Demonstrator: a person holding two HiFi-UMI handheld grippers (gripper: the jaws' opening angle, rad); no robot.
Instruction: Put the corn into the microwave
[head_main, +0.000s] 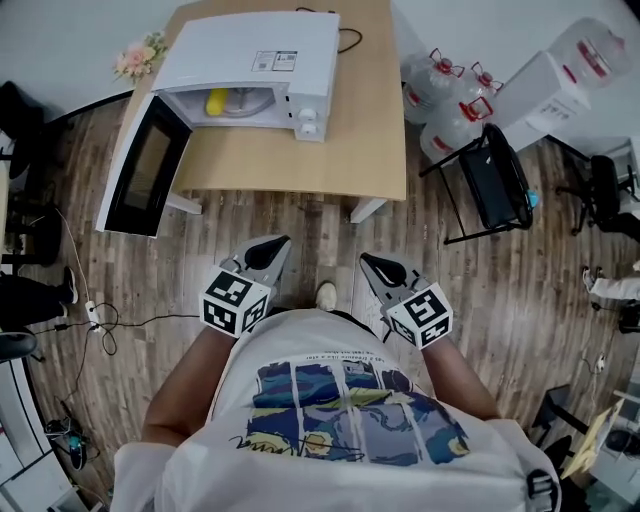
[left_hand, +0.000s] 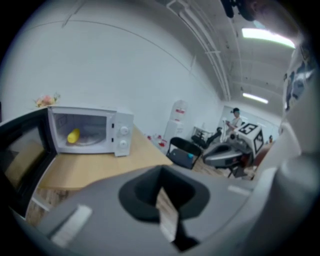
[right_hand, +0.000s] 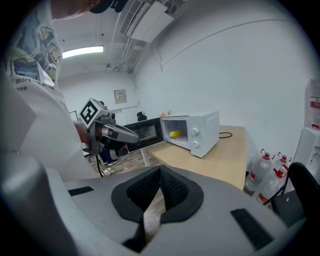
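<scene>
Held low before the person's chest, jaws together on nothing, the grey left gripper (head_main: 271, 244) and grey right gripper (head_main: 371, 260) tilt down over the wood-plank floor (head_main: 300, 225) toward the pale wooden table (head_main: 370, 140), where the yellow corn cob (head_main: 216, 101) lies inside the open-doored white microwave (head_main: 250, 45).

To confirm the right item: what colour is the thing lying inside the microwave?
Yellow: the corn shows best in the left gripper view.
</scene>
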